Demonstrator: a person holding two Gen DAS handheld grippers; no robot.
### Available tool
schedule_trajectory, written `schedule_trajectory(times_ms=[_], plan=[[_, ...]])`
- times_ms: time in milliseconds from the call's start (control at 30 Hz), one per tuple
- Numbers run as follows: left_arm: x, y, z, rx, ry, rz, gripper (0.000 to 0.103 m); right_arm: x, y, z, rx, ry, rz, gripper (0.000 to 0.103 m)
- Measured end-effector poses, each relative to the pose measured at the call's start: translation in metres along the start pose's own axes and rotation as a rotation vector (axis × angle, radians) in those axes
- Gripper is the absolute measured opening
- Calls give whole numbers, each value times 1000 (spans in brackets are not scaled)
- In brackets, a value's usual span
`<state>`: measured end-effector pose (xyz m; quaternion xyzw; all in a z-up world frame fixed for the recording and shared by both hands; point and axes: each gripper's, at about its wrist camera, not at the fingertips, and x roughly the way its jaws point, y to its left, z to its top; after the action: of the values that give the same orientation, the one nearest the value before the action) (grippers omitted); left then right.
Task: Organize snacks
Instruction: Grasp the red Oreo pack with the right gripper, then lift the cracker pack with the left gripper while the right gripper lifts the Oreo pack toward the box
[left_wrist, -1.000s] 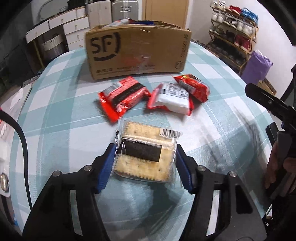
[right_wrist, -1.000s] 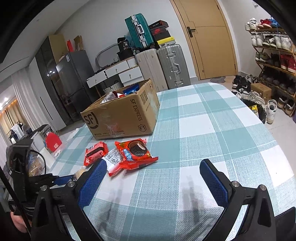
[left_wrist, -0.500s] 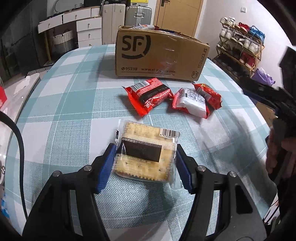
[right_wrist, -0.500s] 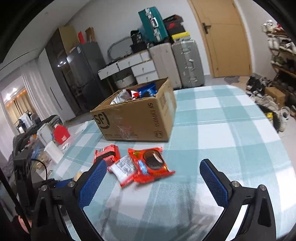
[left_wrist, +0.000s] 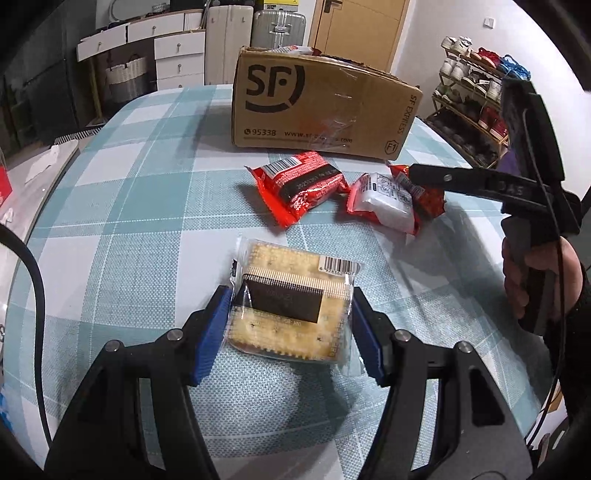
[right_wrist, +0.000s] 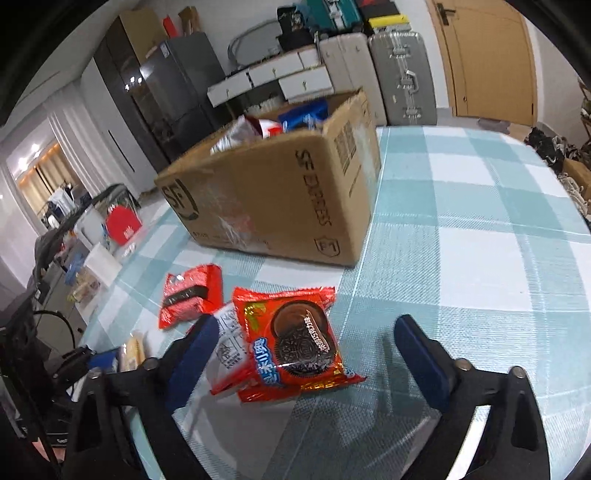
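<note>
Left claw clamped on a clear-wrapped cracker pack, blue pads pressing both its sides, pack well in front of the cardboard box, whether it rests on the checked tabletop or hangs just above it cannot tell. Right claw apart, jaws have just been closing, nothing gripped; the red cookie pack lies flat on the tabletop between its pads, not touched. A white-and-red snack pack lies partly under the cookie pack's left edge, in front of the box. Another red pack sits closer to the box, left of the cookie pack, apart from it. Box stands open on the tabletop with snack bags showing inside. In the left wrist view a hand holds the right claw's handle, its finger over the packs in front of the box
</note>
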<state>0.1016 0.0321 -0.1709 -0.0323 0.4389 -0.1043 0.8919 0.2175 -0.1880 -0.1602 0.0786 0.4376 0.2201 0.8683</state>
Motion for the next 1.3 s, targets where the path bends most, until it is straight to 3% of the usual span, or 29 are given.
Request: schedule_trajectory(times_ms=[33, 300, 400, 467, 500, 700, 967, 1300], plan=[[0, 0, 0, -2, -1, -1, 60, 4, 0, 0, 3, 13, 6, 85], [-1, 0, 0, -8, -2, -9, 61, 16, 6, 0, -14, 31, -17, 84], [-1, 0, 0, -11, -4, -12, 61, 16, 11, -4, -29, 26, -38, 71], [-1, 0, 0, -11, -4, -12, 61, 14, 9, -5, -13, 24, 13, 49], [-1, 1, -1, -12, -4, -13, 61, 13, 6, -5, -6, 25, 16, 48], [-1, 0, -1, -13, -5, -14, 61, 8, 8, -5, 4, 17, -20, 47], [0, 1, -1, -12, -5, -12, 61, -32, 15, -11, 30, -59, 10, 47], [-4, 9, -1, -59, -21, 0, 61, -74, 40, -56, 67, -109, 79, 47]])
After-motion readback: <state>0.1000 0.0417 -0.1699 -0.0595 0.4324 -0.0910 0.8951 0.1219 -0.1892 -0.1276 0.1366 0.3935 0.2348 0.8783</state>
